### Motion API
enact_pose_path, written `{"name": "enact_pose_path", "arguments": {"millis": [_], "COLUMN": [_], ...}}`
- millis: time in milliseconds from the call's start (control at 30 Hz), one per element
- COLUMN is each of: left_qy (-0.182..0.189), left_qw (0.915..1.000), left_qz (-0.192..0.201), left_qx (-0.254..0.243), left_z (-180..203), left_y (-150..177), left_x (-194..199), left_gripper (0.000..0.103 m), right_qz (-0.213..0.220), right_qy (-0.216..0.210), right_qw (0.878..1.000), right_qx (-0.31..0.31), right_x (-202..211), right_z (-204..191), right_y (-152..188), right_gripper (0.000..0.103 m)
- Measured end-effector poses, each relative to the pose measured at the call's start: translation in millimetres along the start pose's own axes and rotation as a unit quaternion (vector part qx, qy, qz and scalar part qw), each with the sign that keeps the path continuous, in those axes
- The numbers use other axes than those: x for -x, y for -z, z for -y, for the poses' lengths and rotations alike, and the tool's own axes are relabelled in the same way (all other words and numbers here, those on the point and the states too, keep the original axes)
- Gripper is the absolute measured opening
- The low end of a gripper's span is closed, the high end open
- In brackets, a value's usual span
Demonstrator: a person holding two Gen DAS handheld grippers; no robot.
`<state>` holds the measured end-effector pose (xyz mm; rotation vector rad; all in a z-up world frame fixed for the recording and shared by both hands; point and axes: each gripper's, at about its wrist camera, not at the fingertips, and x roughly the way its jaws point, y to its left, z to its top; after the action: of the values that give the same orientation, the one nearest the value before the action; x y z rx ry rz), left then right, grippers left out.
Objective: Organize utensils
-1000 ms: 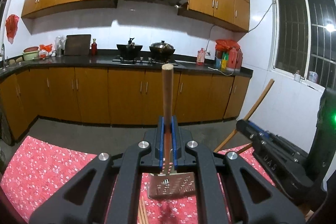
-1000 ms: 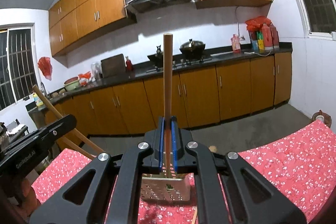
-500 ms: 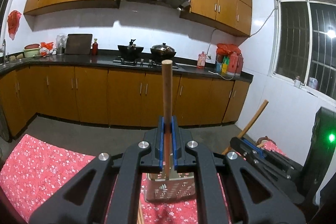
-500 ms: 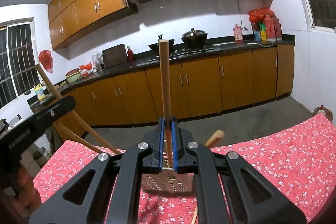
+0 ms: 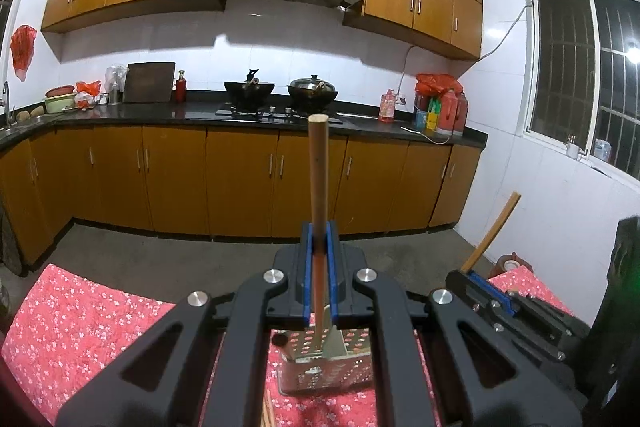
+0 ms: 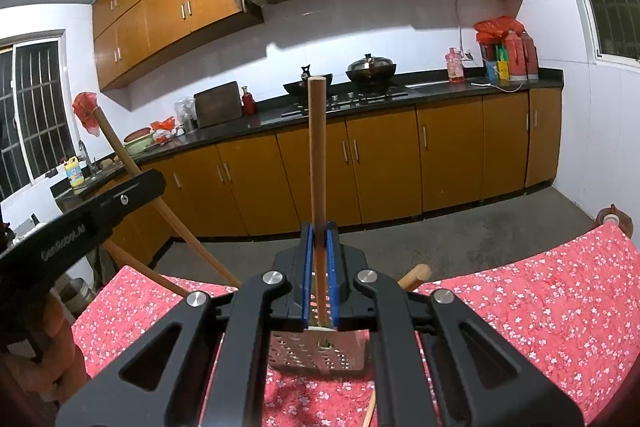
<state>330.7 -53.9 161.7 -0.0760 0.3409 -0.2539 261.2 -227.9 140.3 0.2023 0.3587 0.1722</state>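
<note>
The left gripper [image 5: 319,269] pinches a wooden-handled utensil [image 5: 318,163] above the perforated metal holder [image 5: 326,367]; the right gripper [image 6: 319,273] pinches another wooden handle [image 6: 316,147]

Red tablecloth [image 5: 80,315] dotted with small white flowers, perforated silver holder [image 6: 318,353], tan wooden handle [image 6: 317,155], orange-brown cabinets [image 5: 240,179], black countertop [image 5: 160,115].

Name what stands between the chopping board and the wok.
A red bottle stands between the chopping board and the wok; both wrist views show it.
</note>
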Motion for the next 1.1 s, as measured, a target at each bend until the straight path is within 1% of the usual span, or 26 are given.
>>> {"name": "enact_pose_path", "arguments": {"millis": [167,300,333,367,433,600,733,900,1000,1100], "left_qy": [-0.005,0.0,0.0,0.0,0.002,0.001,0.004,0.004,0.006,-0.002], "left_qw": [0.9993,0.9994,0.9994,0.9994,0.9995,0.9997,0.9999,1.0,0.9999,0.9999], "left_qz": [-0.02,-0.023,-0.023,-0.022,-0.02,-0.016,-0.013,-0.003,0.005,0.006], "left_qx": [-0.032,-0.027,-0.027,-0.027,-0.023,-0.017,-0.004,0.004,0.012,0.012], "left_z": [13,14,14,14,12,7,3,-2,-9,-15], "left_y": [-4,-1,-1,-1,-2,-2,-1,-2,-2,4], "left_x": [-12,-12,-11,-10,-8,0,8,23,40,57], "left_gripper": [0.008,0.009,0.009,0.01,0.012,0.013,0.015,0.015,0.015,0.019], "right_qz": [-0.011,-0.017,-0.017,-0.015,-0.009,-0.002,0.007,0.018,0.029,0.039], "right_qy": [-0.001,-0.007,-0.007,-0.008,-0.009,-0.011,-0.01,-0.009,-0.01,-0.007], "right_qw": [1.0,1.0,1.0,1.0,1.0,1.0,1.0,1.0,0.999,0.999], "right_qx": [-0.002,-0.007,-0.007,-0.01,-0.014,-0.013,-0.01,-0.01,-0.01,-0.013], "right_x": [-5,-4,-5,-3,1,10,19,32,47,68], "right_z": [0,2,2,3,4,4,5,8,11,19], "right_y": [1,2,2,2,1,0,-2,-5,-6,-3], "right_gripper": [0.008,0.009,0.012,0.018,0.027,0.028,0.034,0.035,0.038,0.04]}}
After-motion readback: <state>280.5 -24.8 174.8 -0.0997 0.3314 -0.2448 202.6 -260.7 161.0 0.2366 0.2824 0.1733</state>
